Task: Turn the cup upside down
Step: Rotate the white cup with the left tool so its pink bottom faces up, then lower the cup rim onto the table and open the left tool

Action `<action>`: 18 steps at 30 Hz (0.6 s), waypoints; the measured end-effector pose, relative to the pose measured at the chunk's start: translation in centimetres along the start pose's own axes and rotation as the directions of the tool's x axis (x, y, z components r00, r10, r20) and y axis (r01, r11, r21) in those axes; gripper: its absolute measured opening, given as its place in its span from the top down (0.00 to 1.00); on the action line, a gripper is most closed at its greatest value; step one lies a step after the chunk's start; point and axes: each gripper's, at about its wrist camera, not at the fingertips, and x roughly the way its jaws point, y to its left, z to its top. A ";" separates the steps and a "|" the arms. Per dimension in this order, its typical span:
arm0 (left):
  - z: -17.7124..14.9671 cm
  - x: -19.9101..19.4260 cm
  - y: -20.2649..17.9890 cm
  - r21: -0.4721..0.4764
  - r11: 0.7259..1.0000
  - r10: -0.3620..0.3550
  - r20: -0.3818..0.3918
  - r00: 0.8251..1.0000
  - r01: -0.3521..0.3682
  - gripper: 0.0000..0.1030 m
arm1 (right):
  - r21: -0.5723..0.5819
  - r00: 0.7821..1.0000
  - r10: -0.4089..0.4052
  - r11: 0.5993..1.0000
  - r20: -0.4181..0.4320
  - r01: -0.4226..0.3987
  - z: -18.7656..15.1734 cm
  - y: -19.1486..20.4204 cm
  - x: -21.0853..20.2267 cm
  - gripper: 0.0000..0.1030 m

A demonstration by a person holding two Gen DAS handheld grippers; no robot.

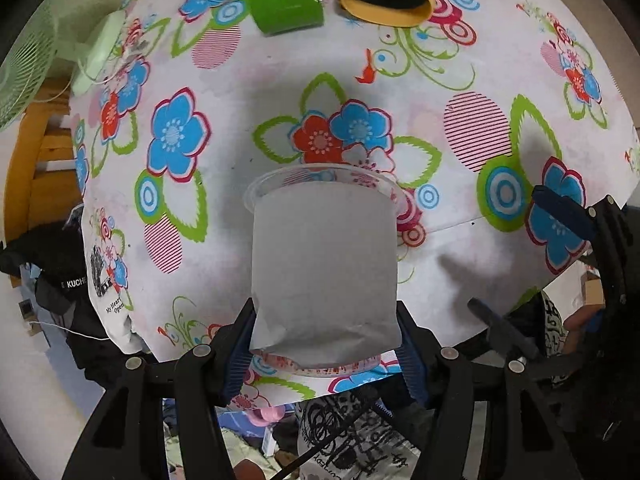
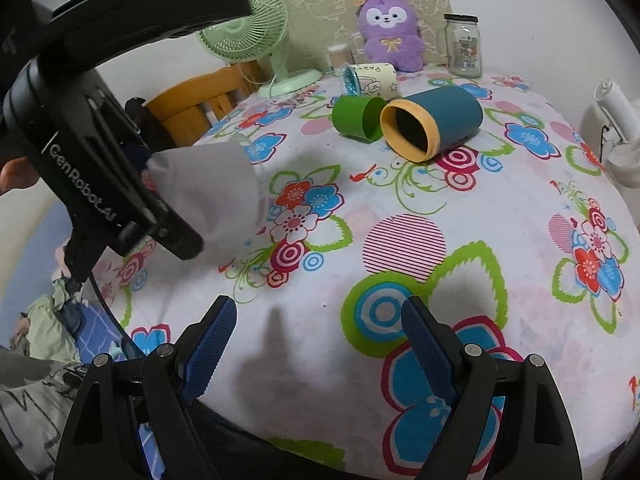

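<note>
A frosted cup [image 1: 324,268] is clamped at its base between the left gripper [image 1: 326,344] pads, held above the table [image 1: 460,240], mouth pointing away; nothing is seen inside it. The right gripper [image 2: 320,344] is spread wide and grips nothing. Beyond the cup, a green cup [image 2: 358,118] and a blue canister [image 2: 434,122] lie on their sides; the canister's interior is dark. The cup's bottom is hidden by its wrap.

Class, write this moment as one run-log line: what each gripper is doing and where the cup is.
left gripper: shut on cup, held above table, rim tilted away | right gripper: open, holding nothing | flip: under way
</note>
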 end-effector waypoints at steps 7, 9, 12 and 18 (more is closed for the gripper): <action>1.3 -0.4 -0.2 -0.001 1.000 0.015 0.011 1.000 -0.015 0.34 | 0.002 1.000 0.015 1.000 0.005 -0.015 0.2 0.0 0.2 0.16; 1.6 -0.8 -0.2 -0.005 1.000 0.011 0.032 0.999 -0.011 0.28 | -0.002 1.000 0.013 1.000 0.005 -0.013 0.2 0.0 0.3 0.16; 1.8 -1.4 0.0 -0.015 1.000 0.019 0.077 0.997 -0.017 0.23 | -0.004 1.000 0.016 1.000 0.004 -0.016 0.3 0.0 0.4 0.16; 1.9 -1.8 0.7 -0.041 0.999 -0.010 0.116 0.993 0.015 0.22 | -0.009 1.000 0.020 1.000 -0.001 -0.020 0.3 0.2 0.7 0.16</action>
